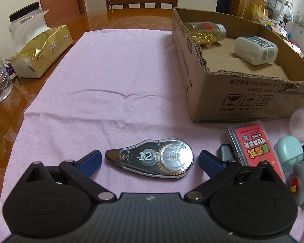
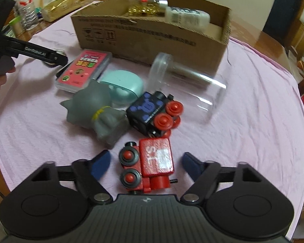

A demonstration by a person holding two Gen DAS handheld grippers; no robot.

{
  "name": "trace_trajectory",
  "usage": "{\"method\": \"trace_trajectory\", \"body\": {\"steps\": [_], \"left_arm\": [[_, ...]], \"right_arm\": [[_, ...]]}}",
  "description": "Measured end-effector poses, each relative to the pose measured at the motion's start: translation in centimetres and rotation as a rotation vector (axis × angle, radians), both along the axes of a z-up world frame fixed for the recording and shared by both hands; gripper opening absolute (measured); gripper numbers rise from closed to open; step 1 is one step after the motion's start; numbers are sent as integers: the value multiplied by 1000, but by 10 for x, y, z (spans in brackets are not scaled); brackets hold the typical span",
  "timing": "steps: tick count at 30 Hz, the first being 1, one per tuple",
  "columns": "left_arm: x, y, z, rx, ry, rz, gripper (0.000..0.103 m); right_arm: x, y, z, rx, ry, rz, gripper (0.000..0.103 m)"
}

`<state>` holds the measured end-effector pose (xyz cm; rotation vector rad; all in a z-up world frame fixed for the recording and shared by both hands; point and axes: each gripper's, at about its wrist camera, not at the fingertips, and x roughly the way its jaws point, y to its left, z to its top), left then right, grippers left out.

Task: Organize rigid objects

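Pink cloth [image 1: 103, 70] covers the wooden table [image 1: 111, 20]. Cardboard box [image 1: 243, 93] sits at the far side of the cloth; inside lie a bottle of yellow capsules [image 1: 206, 31] and a white bottle [image 1: 256, 49], both on their sides.

Left gripper [image 1: 150, 159]: fingers [image 1: 91, 159] spread wide, one to each side of a correction tape dispenser [image 1: 152, 158] lying flat on the cloth. Pads clear of it, not touching.

Right gripper [image 2: 146, 163]: fingers [image 2: 102, 165] part-open, flanking a red toy train [image 2: 150, 164] on the cloth. Gaps visible on both sides; no grip.

Loose pile just beyond the red train: black toy train [image 2: 150, 111] with red wheels, grey cat figure [image 2: 99, 109], mint green case [image 2: 123, 87], pink card box [image 2: 85, 70]. Clear plastic jar [image 2: 186, 87] lies on its side near the cardboard box.

Off the cloth at the table's edge: gold tissue pack [image 1: 40, 52], water bottle [image 2: 26, 10].
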<state>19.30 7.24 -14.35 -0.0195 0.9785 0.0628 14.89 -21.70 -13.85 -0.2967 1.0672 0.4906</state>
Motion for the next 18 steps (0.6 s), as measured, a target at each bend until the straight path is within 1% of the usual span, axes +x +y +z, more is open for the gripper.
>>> {"method": "trace_trajectory", "body": {"steps": [3, 6, 10, 12, 15, 18], "left_arm": [[-1, 0, 0, 1, -5, 2, 102], [-1, -1, -1, 2, -12, 8, 102], [-2, -1, -1, 0, -18, 12, 101], [-3, -1, 0, -3, -19, 22, 98], [-4, -3, 0, -3, -23, 34, 98], [-2, -2, 0, -3, -30, 31, 98]], "right_arm": [[-2, 1, 1, 3, -4, 0, 69], [-4, 0, 2, 6, -8, -8, 64], [-5, 0, 2, 5, -8, -14, 64], [-6, 0, 2, 4, -11, -16, 61], [-6, -1, 3, 2, -11, -25, 57], [-6, -1, 3, 1, -12, -27, 57]]}}
